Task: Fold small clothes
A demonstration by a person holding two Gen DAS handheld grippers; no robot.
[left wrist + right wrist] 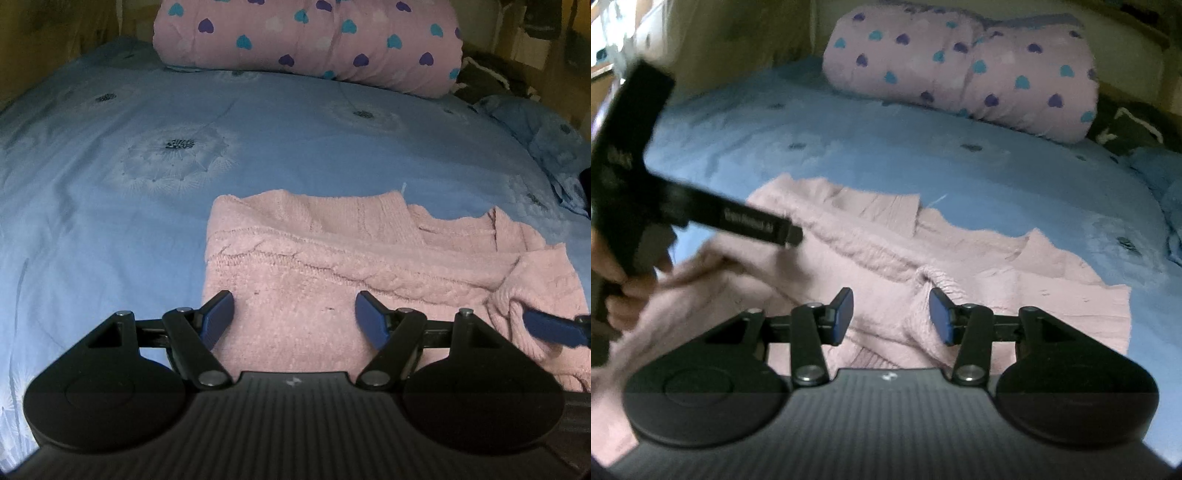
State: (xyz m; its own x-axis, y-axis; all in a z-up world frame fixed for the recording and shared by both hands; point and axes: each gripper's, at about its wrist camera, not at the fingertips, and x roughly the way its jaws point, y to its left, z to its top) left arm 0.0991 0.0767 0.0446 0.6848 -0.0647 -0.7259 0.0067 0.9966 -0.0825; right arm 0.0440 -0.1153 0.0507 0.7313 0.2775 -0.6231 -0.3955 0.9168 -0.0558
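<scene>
on the blue bed [110,221], your pink sweater [295,314] lies half folded; both tongs, left [294,319] and right [891,315], hang released; sleeve [923,314] remains.

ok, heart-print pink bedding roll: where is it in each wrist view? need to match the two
Left wrist: heart-print pink bedding roll at top centre, at the far end of the blue bed cover.
Right wrist: the roll at top, right of centre, tilted down to the right.
Shared landmark: pink knit sweater, lying on the cover in front of the roll in both.
</scene>
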